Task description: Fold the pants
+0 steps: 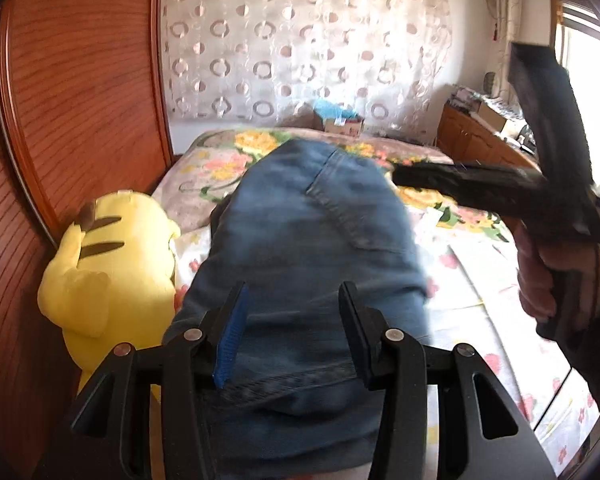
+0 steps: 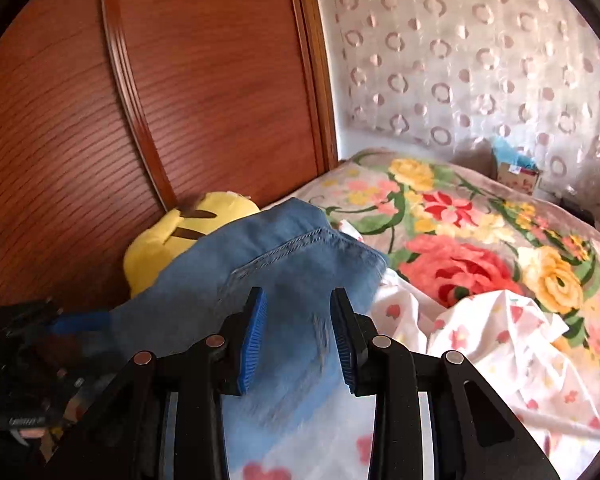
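Now, blue denim pants heaped on the flowered bed, beside a yellow plush toy, left claw parted over the denim, right claw also parted above the fabric, not pinching it.

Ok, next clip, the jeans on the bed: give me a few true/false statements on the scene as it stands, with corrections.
1. The pants are blue denim. True.
2. A yellow plush toy lies beside the pants, by the wooden panel. True.
3. The bed cover is plain grey. False: it has large red and yellow flowers.
4. The left gripper is shut tight with nothing between its fingers. False: its jaws stand apart with denim between them.
5. The right gripper is over bare floor. False: it is over the pants' edge on the bed.
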The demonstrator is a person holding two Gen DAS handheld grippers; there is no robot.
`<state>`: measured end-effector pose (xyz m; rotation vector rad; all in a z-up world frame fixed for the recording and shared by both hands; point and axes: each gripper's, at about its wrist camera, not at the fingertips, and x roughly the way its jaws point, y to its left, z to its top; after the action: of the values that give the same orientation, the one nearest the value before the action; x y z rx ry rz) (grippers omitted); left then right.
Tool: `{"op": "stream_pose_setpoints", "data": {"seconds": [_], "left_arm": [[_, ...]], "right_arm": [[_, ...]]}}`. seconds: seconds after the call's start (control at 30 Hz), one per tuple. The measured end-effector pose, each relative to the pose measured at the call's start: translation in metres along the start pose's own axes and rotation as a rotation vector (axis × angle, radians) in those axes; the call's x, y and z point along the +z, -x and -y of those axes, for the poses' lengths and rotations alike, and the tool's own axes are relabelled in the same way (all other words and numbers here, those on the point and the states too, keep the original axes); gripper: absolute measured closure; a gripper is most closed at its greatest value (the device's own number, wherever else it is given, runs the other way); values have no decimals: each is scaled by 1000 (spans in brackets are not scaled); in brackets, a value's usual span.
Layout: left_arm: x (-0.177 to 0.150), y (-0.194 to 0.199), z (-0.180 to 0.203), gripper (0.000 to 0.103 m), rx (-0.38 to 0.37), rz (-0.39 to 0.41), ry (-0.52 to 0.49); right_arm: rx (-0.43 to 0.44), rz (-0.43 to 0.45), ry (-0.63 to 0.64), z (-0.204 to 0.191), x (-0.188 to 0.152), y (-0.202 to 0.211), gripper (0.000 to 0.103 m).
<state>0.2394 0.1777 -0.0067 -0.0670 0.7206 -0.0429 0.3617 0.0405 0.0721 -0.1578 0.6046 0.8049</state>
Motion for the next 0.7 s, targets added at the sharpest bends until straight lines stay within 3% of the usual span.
{"op": "stream_pose_setpoints", "data": {"seconds": [0.1,0.2,0.3,0.7], "left_arm": [[1,18,17,52,-15,41,-16],[1,33,34,42,-31,76,-33],[-1,49,54,25,-51,102,-56],[-17,106,121,15,-55,202,-129]], "right_arm": [[-27,36,2,-8,-23,36,69],[-54,64,5,-13,-44,73,69],[-90,87,3,-20,-65,118,69],[-207,194,-48,-46,-141,246,68]]}}
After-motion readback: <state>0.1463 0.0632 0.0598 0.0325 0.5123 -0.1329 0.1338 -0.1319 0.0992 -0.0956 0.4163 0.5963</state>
